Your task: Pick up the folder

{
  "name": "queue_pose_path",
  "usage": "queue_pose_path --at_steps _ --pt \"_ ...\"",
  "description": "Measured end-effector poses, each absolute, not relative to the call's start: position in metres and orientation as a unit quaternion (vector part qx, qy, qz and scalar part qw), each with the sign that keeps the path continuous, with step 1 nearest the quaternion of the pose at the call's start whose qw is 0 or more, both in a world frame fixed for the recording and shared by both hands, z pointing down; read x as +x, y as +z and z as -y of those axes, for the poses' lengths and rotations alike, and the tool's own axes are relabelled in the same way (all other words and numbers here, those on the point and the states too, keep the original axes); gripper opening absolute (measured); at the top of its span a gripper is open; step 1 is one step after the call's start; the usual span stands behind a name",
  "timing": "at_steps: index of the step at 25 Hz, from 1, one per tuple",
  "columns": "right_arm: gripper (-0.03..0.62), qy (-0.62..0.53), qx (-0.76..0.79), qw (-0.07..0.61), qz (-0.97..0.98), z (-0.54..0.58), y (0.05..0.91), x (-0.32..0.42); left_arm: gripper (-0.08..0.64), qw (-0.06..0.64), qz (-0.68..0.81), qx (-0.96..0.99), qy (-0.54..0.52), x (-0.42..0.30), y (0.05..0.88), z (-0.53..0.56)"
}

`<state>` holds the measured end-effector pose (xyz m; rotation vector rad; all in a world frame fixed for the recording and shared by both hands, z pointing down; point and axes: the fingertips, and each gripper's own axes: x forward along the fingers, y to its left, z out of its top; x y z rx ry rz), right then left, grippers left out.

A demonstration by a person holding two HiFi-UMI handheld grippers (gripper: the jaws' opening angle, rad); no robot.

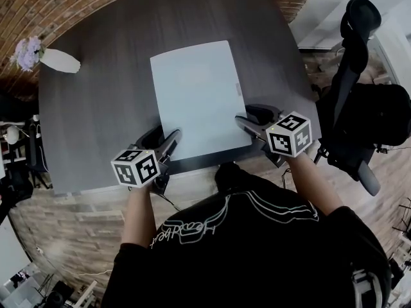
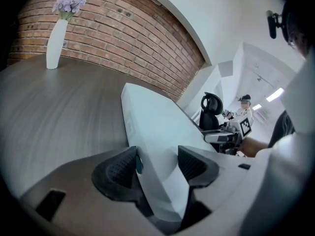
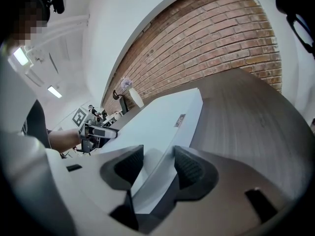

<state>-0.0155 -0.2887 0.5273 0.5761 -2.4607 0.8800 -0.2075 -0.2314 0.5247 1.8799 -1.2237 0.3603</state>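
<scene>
So the folder (image 1: 196, 98) is lying flat on the dark counter (image 1: 96, 114), with its near edge right up by the person's side of it. That's pretty much why both grippers come in low from that edge. The left gripper (image 1: 168, 136) has the near left corner and the right gripper (image 1: 247, 117) has the near right side, well apart from each other. I reckon that's so a wide, floppy thing doesn't sag or swing when it comes up.

In the left gripper view the jaws are pinching the folder's corner (image 2: 152, 127), one pad on each face. The right gripper view shows the same deal, with the folder's edge (image 3: 157, 122) clamped between its pads, though that hold looks a touch less settled to me.

It doesn't look lifted yet, or barely – the far end looks to be resting on the counter. The white vase (image 1: 59, 61) in the far corner is well out of the way.
</scene>
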Motion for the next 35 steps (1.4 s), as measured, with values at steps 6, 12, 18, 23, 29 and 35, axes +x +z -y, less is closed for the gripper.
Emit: queue_pose_path --at_steps 6,12,18,23,29,35 --pt "0.176 0.31 0.214 0.229 0.897 0.288 0.527 -0.015 0.264 0.42 0.489 0.751 0.145 -0.208 0.525 0.231" --pt "0.175 0.301 0.217 0.234 0.899 0.286 0.526 -0.015 0.264 0.416 0.492 0.751 0.144 -0.208 0.524 0.229" --pt "0.175 0.297 0.219 0.234 0.899 0.279 0.528 -0.012 0.264 0.416 0.491 0.752 0.142 -0.205 0.527 0.221" --pt "0.173 0.294 0.221 0.235 0.9 0.271 0.527 -0.011 0.262 0.414 0.492 0.752 0.142 -0.203 0.526 0.212" --pt "0.172 0.294 0.224 0.236 0.899 0.255 0.528 -0.006 0.262 0.415 0.492 0.752 0.143 -0.199 0.527 0.198" --pt "0.172 0.295 0.228 0.232 0.898 0.238 0.527 -0.001 0.262 0.416 0.489 0.753 0.142 -0.194 0.526 0.181"
